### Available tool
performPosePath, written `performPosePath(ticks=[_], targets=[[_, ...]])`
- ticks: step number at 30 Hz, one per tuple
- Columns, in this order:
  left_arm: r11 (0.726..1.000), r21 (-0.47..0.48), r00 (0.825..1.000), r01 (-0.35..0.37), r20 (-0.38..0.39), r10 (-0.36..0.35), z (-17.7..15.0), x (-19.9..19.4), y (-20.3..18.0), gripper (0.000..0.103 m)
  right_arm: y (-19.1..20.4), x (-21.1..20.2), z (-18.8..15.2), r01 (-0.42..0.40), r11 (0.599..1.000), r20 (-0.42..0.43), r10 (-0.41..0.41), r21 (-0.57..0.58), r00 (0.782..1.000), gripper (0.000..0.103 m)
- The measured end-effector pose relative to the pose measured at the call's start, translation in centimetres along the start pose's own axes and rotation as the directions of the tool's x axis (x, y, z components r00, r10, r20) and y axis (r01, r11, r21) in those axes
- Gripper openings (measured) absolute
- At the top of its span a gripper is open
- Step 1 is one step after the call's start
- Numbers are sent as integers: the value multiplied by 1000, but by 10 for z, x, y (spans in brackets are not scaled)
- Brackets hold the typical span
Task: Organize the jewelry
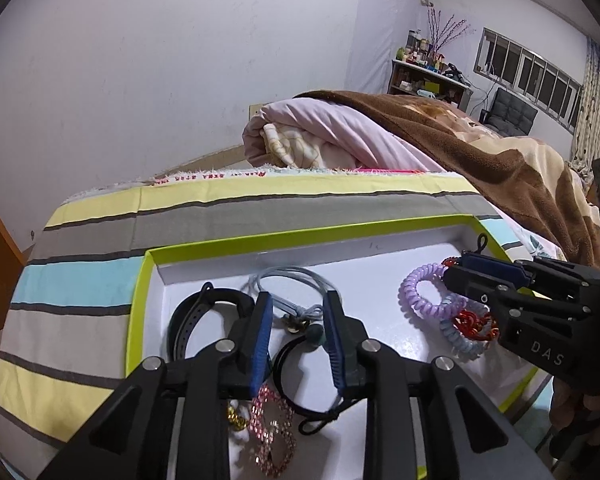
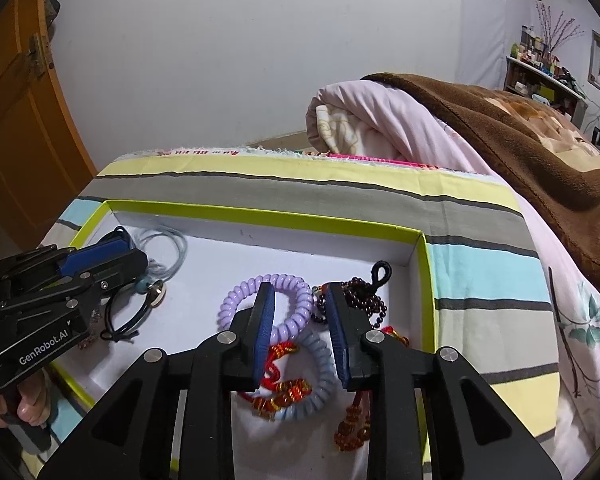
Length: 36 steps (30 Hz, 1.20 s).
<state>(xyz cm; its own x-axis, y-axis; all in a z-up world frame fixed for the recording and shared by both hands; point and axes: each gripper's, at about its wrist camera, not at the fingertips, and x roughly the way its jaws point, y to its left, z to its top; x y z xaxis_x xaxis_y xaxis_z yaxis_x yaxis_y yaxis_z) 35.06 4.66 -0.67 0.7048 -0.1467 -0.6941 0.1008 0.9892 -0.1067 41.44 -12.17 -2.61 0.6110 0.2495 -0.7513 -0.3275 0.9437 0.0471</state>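
Note:
A white tray with a lime-green rim [image 1: 140, 304] [image 2: 426, 272] lies on a striped bedcover and holds jewelry. My left gripper [image 1: 298, 312] is open over its left half, above a grey cord necklace [image 1: 296, 280], a black band [image 1: 196, 316], a black hair tie [image 1: 300, 384] and a pink rhinestone piece [image 1: 272, 424]. My right gripper [image 2: 300, 304] is open over the right half, above a purple coil tie [image 2: 296, 312], a pale blue coil tie [image 2: 320, 376], a red and gold bracelet [image 2: 284, 392] and a dark bead bracelet [image 2: 364, 300]. Neither gripper holds anything.
The striped bedcover [image 1: 100, 236] surrounds the tray. A rolled pink quilt [image 1: 324, 140] and a brown blanket [image 1: 500, 160] lie behind it. An orange door [image 2: 16, 120] stands at the left. A shelf with bottles [image 1: 428, 72] is far back.

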Motion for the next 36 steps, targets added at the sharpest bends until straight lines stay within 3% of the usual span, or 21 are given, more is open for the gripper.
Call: performPosePath(ticks=[15,26,36], targets=[[999,-27,996,-46,81,48,-23,-76,-14,31,11,-80,-36,-32,999,88,31,5,996,27],[995,-61,984,-73,158,81,-74,-144,-35,31,34,-157,-95,-19,999,191,25,-31,981,27],[991,-79,975,-108,186,121,-123,-184,-45,31,51,-196,-149,-9,999,211,17,-37,977,27]])
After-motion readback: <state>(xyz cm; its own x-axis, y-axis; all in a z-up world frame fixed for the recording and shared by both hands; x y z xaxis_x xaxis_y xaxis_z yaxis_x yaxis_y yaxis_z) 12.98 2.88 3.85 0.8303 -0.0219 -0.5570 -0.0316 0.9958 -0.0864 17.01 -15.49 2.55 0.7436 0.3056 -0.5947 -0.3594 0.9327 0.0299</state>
